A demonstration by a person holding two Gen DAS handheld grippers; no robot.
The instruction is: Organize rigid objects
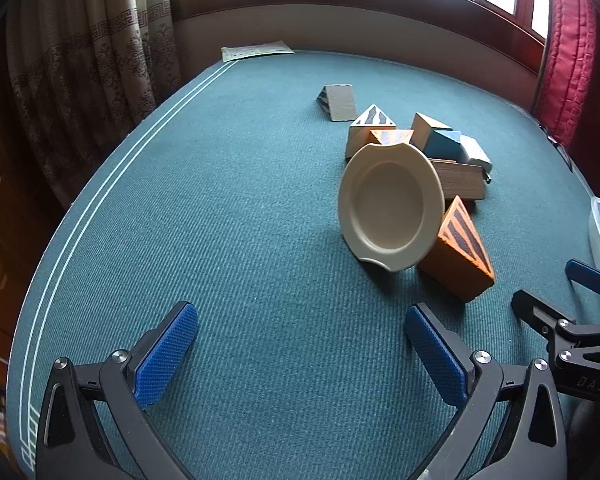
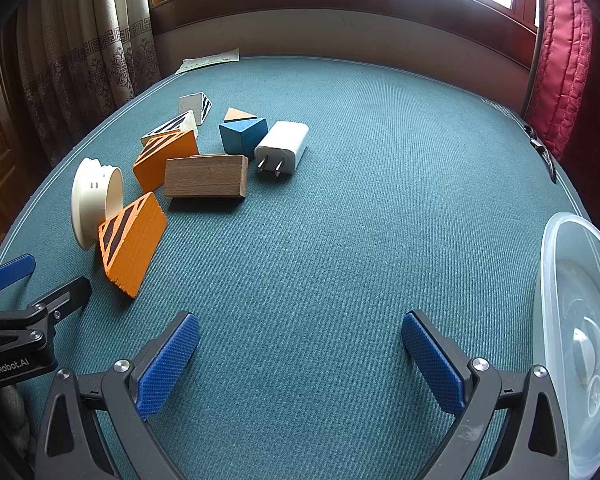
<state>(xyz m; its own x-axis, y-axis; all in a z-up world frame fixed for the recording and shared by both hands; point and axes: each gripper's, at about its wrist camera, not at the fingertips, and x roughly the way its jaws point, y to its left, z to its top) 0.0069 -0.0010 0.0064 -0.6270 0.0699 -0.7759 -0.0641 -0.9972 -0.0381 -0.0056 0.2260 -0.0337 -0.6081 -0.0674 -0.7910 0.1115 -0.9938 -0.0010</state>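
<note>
A cream plate stands on edge, leaning on an orange striped wedge; both also show in the right wrist view, the plate behind the wedge. Behind them lie a brown wood block, a second orange wedge, a blue block, a white plug charger and several striped wedges. My left gripper is open and empty, short of the plate. My right gripper is open and empty over bare mat.
The green mat covers the table. A clear plastic container sits at the right edge beside my right gripper. A paper sheet lies at the far edge. Curtains hang left, a red cushion right.
</note>
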